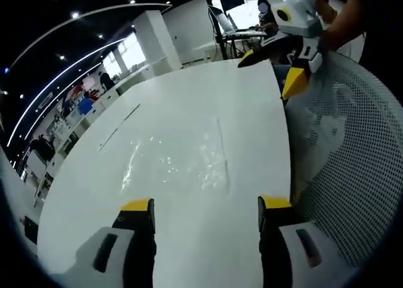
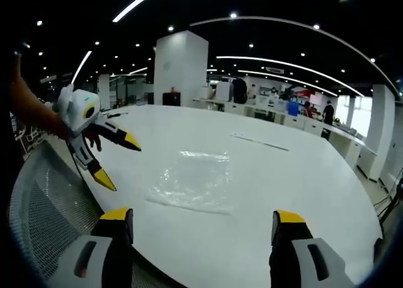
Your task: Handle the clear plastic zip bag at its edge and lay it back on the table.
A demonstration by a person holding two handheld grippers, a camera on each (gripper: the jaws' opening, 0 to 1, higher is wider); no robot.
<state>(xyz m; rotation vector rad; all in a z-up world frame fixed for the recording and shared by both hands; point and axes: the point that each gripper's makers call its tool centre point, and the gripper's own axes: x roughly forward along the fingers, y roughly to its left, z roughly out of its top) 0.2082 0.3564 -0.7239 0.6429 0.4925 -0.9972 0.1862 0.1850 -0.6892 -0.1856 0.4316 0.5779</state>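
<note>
Clear plastic zip bag [image 1: 177, 159] [image 2: 192, 179]: flat on white desk [image 1: 189, 92] [image 2: 302, 174], untouched. Left hand-held gripper [image 1: 206, 213] [image 2: 117, 161]: jaws wide apart, empty, short of bag's near edge. Right hand-held gripper [image 2: 203, 224] [image 1: 272, 74]: jaws wide apart, empty. Mesh chair back [image 1: 352, 149] [image 2: 44, 200] beside desk edge.

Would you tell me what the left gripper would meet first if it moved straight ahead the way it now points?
Most likely the clear zip bag, lying flat on the white table just beyond the open left gripper. Depth is uncertain, so it might touch bare tabletop first.
</note>
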